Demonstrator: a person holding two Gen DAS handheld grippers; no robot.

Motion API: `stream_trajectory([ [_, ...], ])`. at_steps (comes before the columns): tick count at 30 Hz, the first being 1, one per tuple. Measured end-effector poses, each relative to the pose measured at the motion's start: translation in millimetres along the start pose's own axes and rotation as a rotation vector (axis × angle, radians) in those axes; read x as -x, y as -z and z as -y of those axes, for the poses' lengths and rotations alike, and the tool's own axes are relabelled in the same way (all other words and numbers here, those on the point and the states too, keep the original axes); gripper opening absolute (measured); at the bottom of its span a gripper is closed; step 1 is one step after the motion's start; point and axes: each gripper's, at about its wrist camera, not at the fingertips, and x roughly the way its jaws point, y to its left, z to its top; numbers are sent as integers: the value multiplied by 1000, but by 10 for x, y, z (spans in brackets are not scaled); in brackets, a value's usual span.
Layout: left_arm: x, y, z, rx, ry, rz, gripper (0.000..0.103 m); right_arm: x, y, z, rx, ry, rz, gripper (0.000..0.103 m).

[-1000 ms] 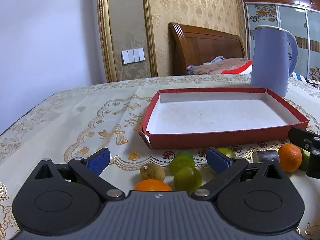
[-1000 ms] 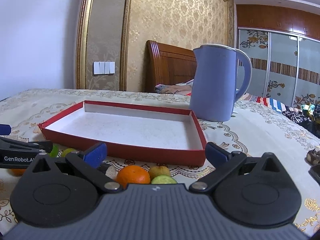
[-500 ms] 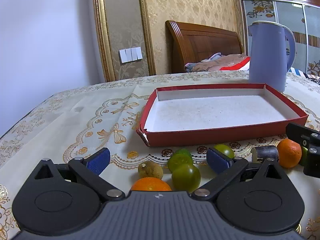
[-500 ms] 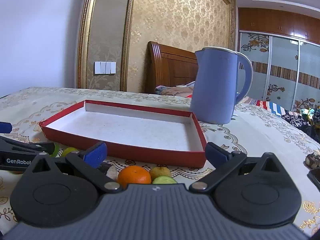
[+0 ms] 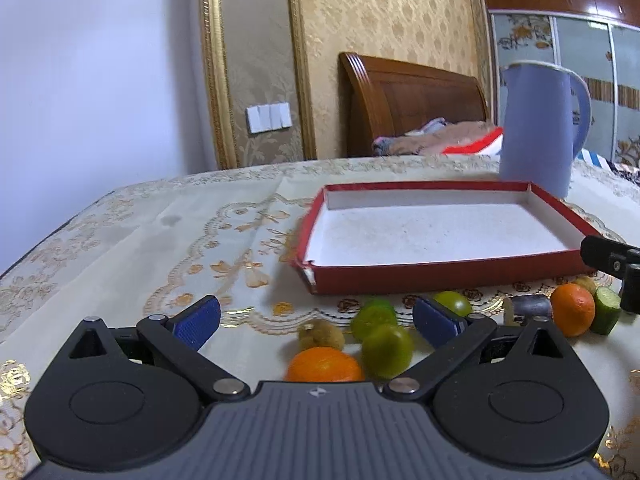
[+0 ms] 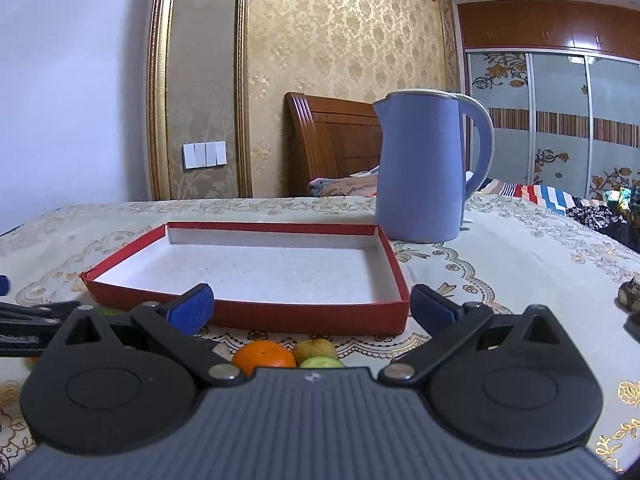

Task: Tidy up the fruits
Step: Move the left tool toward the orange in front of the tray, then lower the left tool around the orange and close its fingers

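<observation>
A shallow red tray (image 5: 440, 272) with a white floor lies on the tablecloth, nothing in it. In front of it sit loose fruits: an orange (image 5: 324, 366), a brown kiwi (image 5: 322, 334), green limes (image 5: 386, 350), another lime (image 5: 454, 302), a second orange (image 5: 572, 314) and a green piece (image 5: 606, 314). My left gripper (image 5: 316, 320) is open just above the near fruits. In the right wrist view my right gripper (image 6: 312, 304) is open before the tray (image 6: 312, 320), over an orange (image 6: 262, 356), a kiwi (image 6: 316, 348) and a green fruit (image 6: 322, 362).
A tall blue kettle (image 6: 424, 168) stands behind the tray's far right corner. A dark short cylinder (image 5: 528, 306) lies among the fruits. A dark object (image 6: 630, 292) sits at the table's right edge. Bare tablecloth (image 5: 140, 240) spreads to the left of the tray.
Both grippers have tilted up and drawn back slightly, so the tray and fruits sit lower in both views. Both stay open and nothing was taken hold of.
</observation>
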Motion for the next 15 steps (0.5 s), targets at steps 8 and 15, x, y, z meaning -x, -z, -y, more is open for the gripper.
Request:
stream_trajectory([
  [8, 213, 93, -326, 79, -60, -19, 103, -3, -1, 20, -17, -4, 2, 103],
  [15, 348, 236, -304, 45, -51, -19, 103, -35, -1, 40, -29, -10, -24, 103],
])
